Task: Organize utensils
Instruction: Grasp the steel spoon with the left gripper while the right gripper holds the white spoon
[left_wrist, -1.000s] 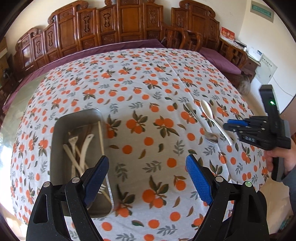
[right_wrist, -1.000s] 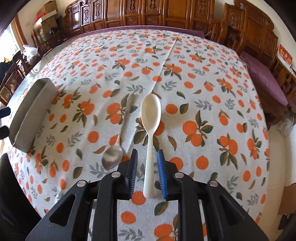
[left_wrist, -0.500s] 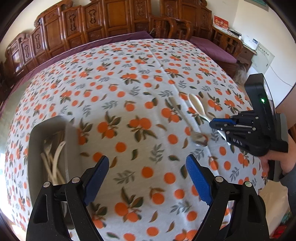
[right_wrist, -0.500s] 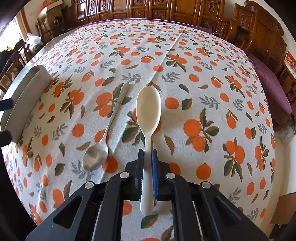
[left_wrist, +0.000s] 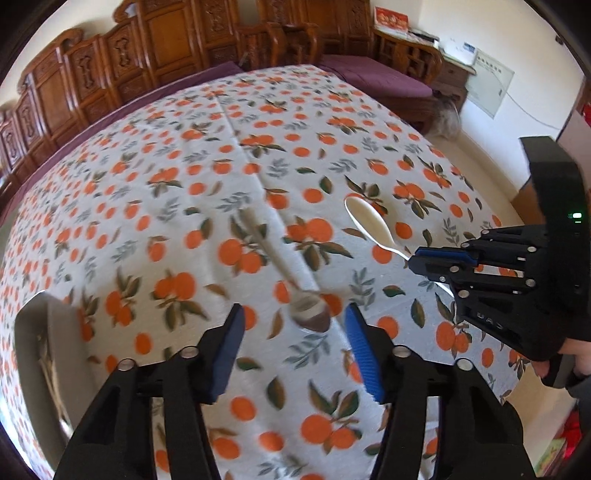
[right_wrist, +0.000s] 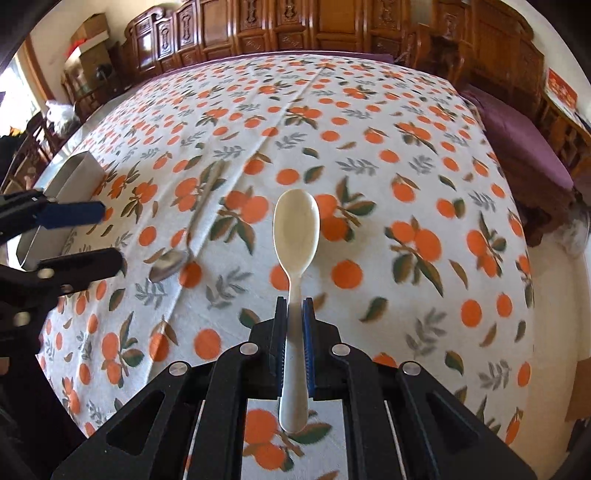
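My right gripper (right_wrist: 294, 306) is shut on the handle of a cream spoon (right_wrist: 296, 227) and holds it just above the orange-print tablecloth; it also shows in the left wrist view (left_wrist: 412, 260) with the cream spoon (left_wrist: 369, 221). A metal spoon (left_wrist: 308, 314) lies on the cloth, bowl toward me, just ahead of my open, empty left gripper (left_wrist: 293, 338). In the right wrist view the metal spoon (right_wrist: 168, 264) lies next to the left gripper (right_wrist: 110, 236). A metal tray (left_wrist: 40, 365) holding pale utensils sits at the left.
The metal tray (right_wrist: 74, 177) stands near the table's left edge. Carved wooden chairs (left_wrist: 166, 48) line the far side. A purple bench (right_wrist: 517, 140) stands on the right. The table's near and right edges drop to the floor.
My right gripper closed on the cream spoon's handle and lifted it. My left gripper swung right, away from the tray, and now hovers by the metal spoon's bowl.
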